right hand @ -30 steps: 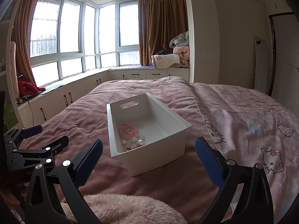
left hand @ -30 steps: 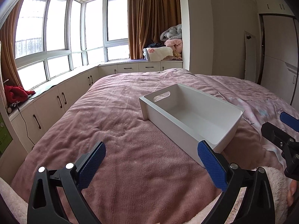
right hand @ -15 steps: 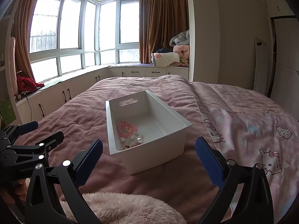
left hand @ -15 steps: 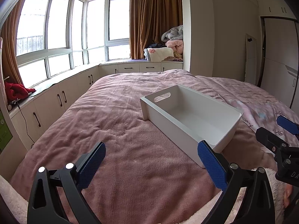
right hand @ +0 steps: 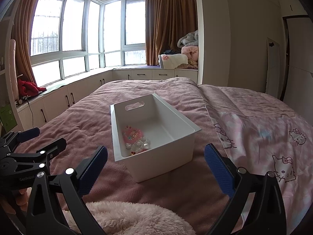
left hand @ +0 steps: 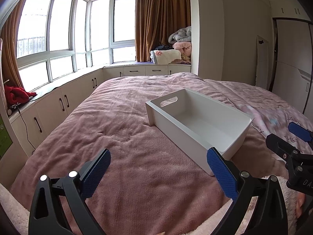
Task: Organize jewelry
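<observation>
A white plastic bin with a handle slot stands on the pink bed cover. In the right wrist view, a pink jewelry piece and clear and pearl beads lie at its near left corner. In the left wrist view the bin shows its side and its contents are hidden. My left gripper is open and empty, short of the bin's near left side. My right gripper is open and empty, just in front of the bin. Each gripper shows at the edge of the other's view.
The bed carries a pink blanket and a Hello Kitty quilt on the right. A fluffy pink fabric lies under the grippers. Window cabinets run along the left and back, with a pile of bedding on the sill.
Both grippers have tilted up and pulled back slightly, so the bin sits a little lower in the views. Both stay open and empty. The jewelry in the bin has not moved.
</observation>
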